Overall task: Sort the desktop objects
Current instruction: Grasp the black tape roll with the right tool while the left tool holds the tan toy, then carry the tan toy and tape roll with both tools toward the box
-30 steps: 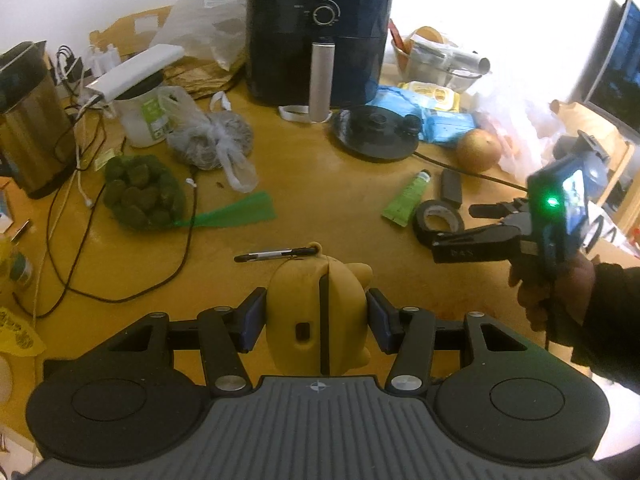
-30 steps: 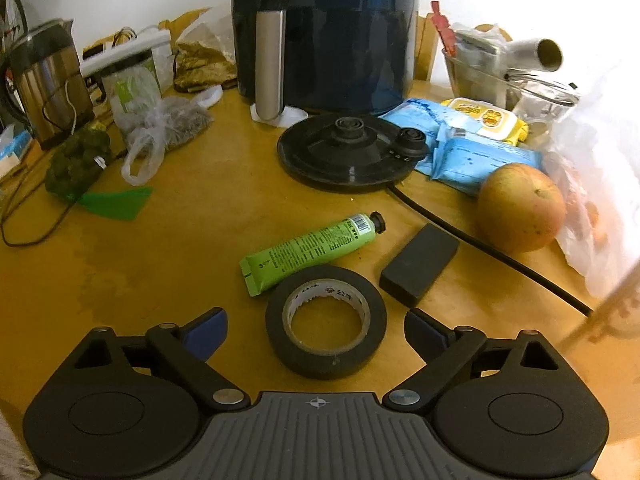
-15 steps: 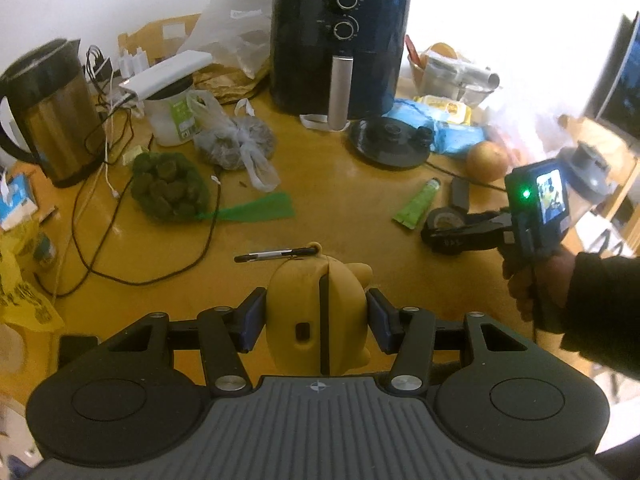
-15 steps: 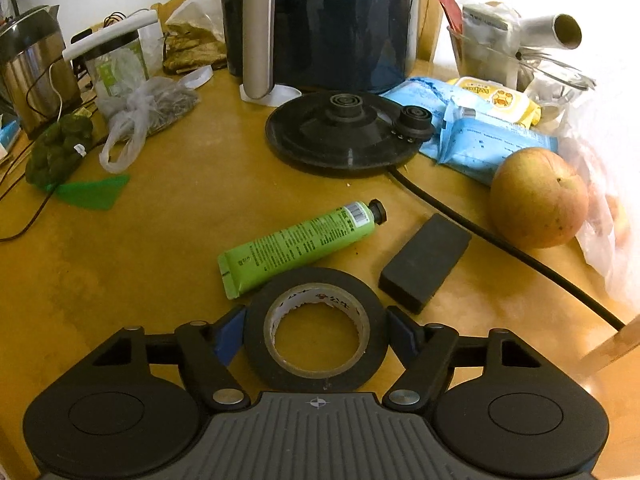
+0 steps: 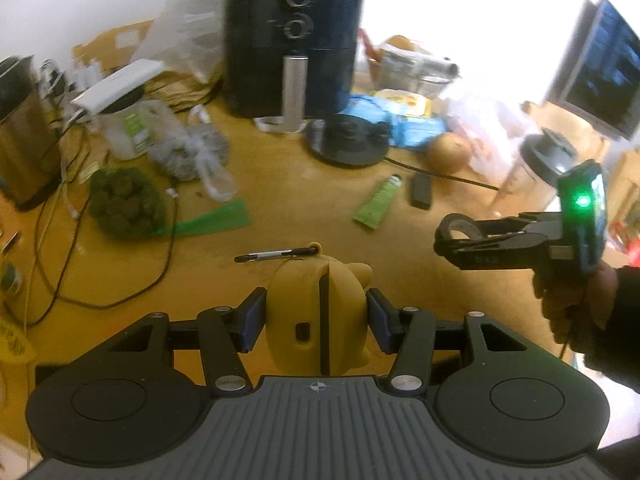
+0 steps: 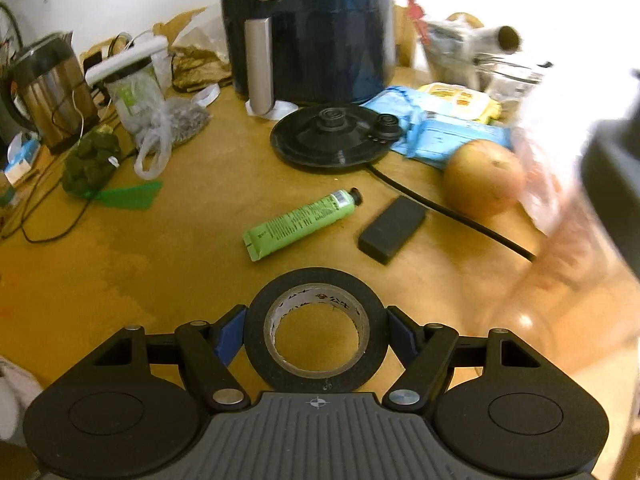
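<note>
My left gripper (image 5: 316, 320) is shut on a yellow toy-shaped object (image 5: 296, 308) and holds it above the wooden table (image 5: 280, 200). My right gripper (image 6: 316, 338) is shut on a black tape roll (image 6: 260, 332), lifted off the table; it also shows in the left wrist view (image 5: 460, 234) at the right. A green tube (image 6: 300, 224) and a small black block (image 6: 392, 228) lie on the table ahead of the tape. A black pen (image 5: 276, 255) lies just beyond the yellow object.
A black air fryer (image 5: 292, 40) stands at the back, with a kettle base (image 6: 332, 140) and its cord in front. An apple (image 6: 484, 178), blue packets (image 6: 452, 132), a steel kettle (image 6: 52, 92), a green net bag (image 5: 128, 200) and cables crowd the table.
My right gripper has closed on the tape roll and lifted it off the table, back from the tube. My left gripper still holds the yellow object.
</note>
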A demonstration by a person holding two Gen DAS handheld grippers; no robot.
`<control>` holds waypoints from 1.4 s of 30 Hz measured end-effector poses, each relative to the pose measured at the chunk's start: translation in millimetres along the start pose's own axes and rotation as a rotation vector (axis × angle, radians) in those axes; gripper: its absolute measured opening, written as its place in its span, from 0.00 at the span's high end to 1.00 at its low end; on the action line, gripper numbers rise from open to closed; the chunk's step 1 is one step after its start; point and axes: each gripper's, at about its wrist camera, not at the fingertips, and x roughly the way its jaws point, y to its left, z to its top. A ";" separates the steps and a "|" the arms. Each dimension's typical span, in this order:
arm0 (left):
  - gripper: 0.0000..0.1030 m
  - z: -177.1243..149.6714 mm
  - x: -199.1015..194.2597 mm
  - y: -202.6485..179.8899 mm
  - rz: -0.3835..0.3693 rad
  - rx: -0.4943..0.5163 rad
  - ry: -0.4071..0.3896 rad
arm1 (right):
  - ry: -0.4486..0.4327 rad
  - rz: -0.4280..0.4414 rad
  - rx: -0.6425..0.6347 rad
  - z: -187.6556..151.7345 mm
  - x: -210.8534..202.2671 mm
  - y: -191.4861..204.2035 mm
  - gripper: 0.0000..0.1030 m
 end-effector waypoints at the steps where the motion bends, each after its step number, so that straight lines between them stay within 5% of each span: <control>1: 0.50 0.6 0.5 -1.2 -0.008 0.014 0.001 | -0.004 -0.006 0.010 -2.3 -7.5 -0.6 0.27; 18: 0.49 -25.9 -22.4 -3.5 -0.086 0.081 0.033 | -0.062 -0.045 0.151 -37.0 -111.5 12.6 0.27; 42: 0.49 -83.4 -4.0 -0.1 -0.151 0.010 0.217 | -0.059 -0.047 0.166 -64.1 -151.1 47.8 0.27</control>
